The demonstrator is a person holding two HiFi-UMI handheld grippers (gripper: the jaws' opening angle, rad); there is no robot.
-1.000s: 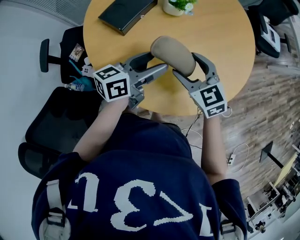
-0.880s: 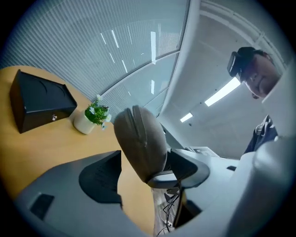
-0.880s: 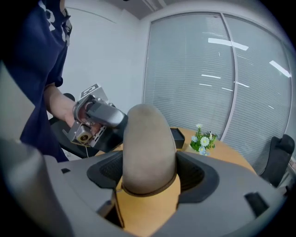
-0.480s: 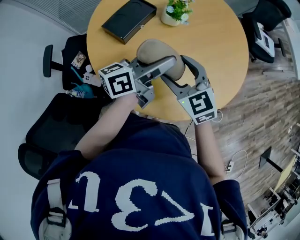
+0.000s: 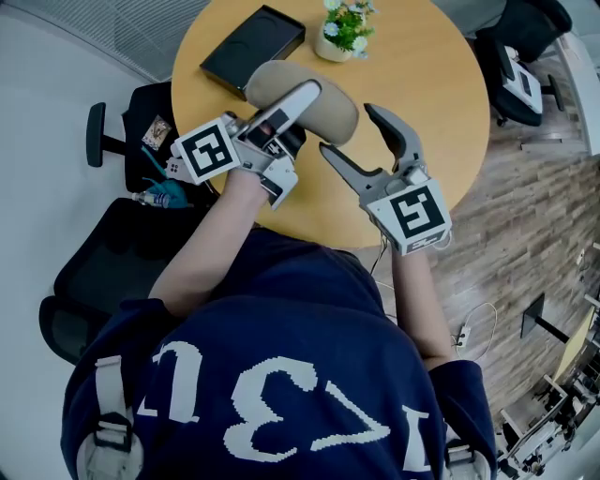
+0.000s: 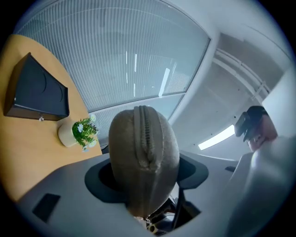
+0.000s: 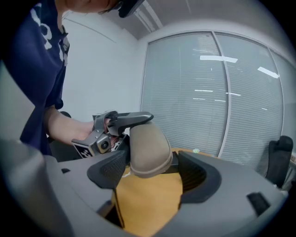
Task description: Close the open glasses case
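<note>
The beige zippered glasses case (image 5: 314,105) hangs in the air above the round wooden table (image 5: 431,112), zip seam closed. My left gripper (image 5: 292,111) is shut on it; one grey finger (image 5: 286,105) lies across its top. The left gripper's jaws have just been closing, with the case between them. In the left gripper view the case (image 6: 143,152) fills the gap between the jaws of that gripper (image 6: 145,173), seam facing the camera. My right gripper (image 5: 349,131) stands open just right of the case's end, not pressing it. In the right gripper view the case (image 7: 147,148) floats ahead of that gripper (image 7: 152,173).
A black box (image 5: 253,47) and a small potted plant (image 5: 342,28) sit at the table's far side. Black office chairs stand at the left (image 5: 112,244) and upper right (image 5: 520,80). A cable (image 5: 473,314) lies on the wooden floor at the right.
Both grippers have risen. The left one has carried the case up and to the left, off the table. The right gripper's jaws, earlier around the case's right end, now stand beside it.
</note>
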